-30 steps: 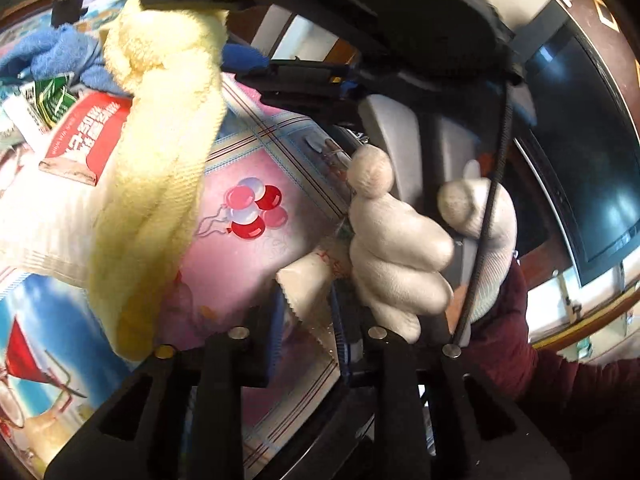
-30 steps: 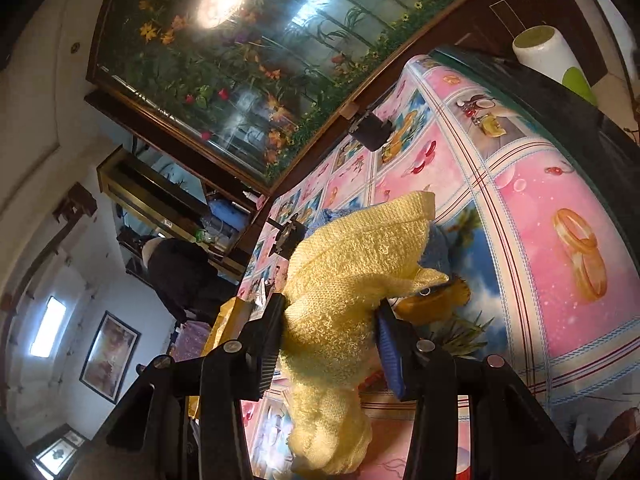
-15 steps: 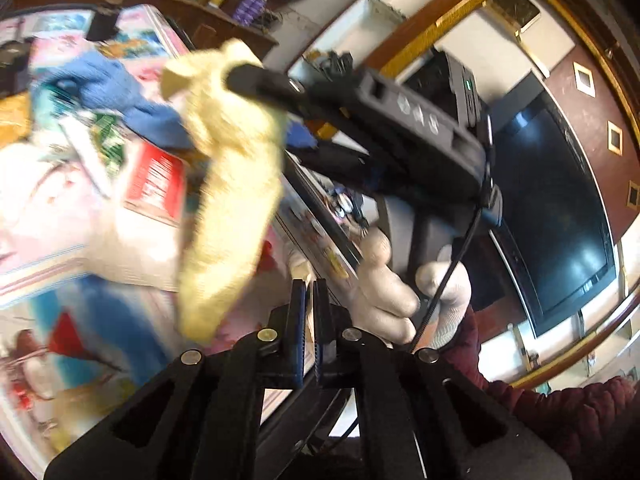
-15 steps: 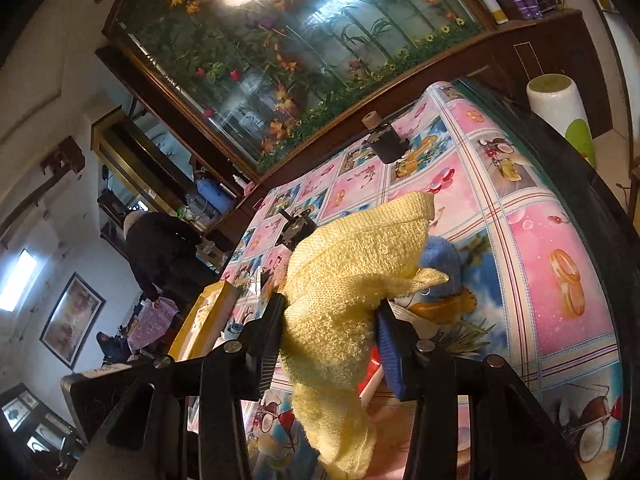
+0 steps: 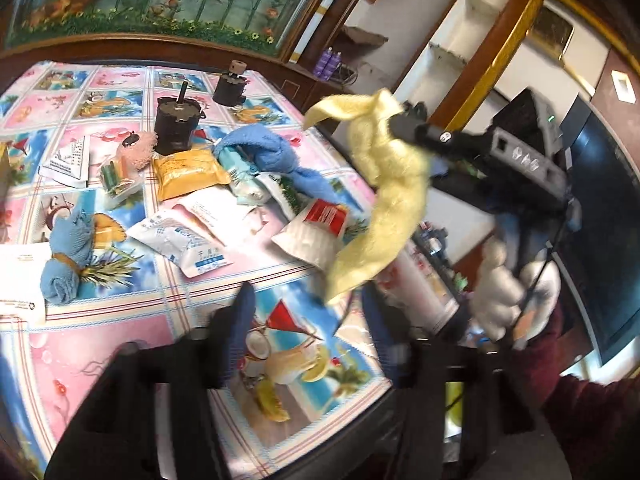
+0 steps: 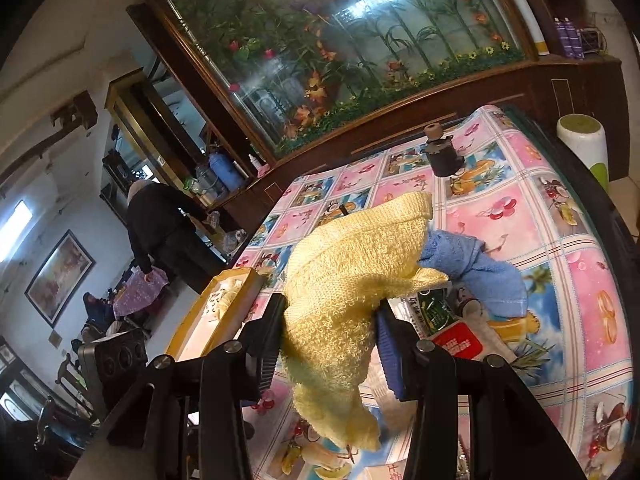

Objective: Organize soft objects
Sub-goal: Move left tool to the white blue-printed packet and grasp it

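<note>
The right gripper [image 6: 330, 334] pinches a yellow towel [image 6: 352, 276], a nubby, loosely knit cloth hanging crumpled in 1 long fold above the patterned tablecloth [image 5: 120, 336]. The left gripper [image 5: 308, 320] is spread, empty, just beside the towel's lower end.

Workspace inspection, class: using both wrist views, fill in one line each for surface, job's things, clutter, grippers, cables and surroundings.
Surface: table under a patterned picture-tile cloth.
Job's things: yellow towel hanging clear of the table; blue towel lying loose; rolled blue cloth near the left edge.
Clutter: yellow packet, white pouch, red-labelled packet, two dark cylinders.
Grippers: right gripper shut on the yellow towel; left gripper open, holding nothing.
Cables: black cable running down past the gloved hand.
Surroundings: glass-fronted flower display; a person standing in the background.
</note>
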Motion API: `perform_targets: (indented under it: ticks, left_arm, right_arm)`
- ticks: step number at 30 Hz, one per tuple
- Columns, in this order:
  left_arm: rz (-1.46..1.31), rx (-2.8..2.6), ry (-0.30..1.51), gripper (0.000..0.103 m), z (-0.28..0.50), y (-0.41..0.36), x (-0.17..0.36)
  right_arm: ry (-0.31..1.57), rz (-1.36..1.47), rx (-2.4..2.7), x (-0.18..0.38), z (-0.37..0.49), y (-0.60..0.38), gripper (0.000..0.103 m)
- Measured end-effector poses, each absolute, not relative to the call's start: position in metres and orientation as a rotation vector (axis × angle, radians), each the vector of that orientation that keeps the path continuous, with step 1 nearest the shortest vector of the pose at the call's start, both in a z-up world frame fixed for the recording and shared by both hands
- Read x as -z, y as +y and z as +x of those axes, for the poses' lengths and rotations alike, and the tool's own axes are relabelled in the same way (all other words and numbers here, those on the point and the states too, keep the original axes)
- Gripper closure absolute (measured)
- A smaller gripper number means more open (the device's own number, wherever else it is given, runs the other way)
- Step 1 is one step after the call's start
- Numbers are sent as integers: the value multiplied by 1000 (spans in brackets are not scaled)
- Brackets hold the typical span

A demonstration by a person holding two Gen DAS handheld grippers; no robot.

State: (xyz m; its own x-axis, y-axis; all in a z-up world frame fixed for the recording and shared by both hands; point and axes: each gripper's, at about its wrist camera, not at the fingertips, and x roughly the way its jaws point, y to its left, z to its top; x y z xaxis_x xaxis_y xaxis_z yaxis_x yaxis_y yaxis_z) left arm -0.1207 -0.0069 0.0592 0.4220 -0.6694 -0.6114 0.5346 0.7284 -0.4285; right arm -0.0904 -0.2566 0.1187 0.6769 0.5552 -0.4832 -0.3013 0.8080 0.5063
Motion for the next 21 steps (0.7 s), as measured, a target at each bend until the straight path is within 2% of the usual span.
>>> perform_targets:
  ticks: [9, 13, 21]
  left_arm:
    - [-255, 490, 870, 42, -67, 61, -61]
    - [-244, 389, 864, 32, -44, 84, -63]
    - [-153, 465, 923, 29, -37, 48, -50]
  right_arm:
    - [670, 413, -466, -116, -100, -278, 58]
    - [686, 416, -481, -104, -99, -276, 58]
    - [683, 422, -483, -98, -100, -288, 58]
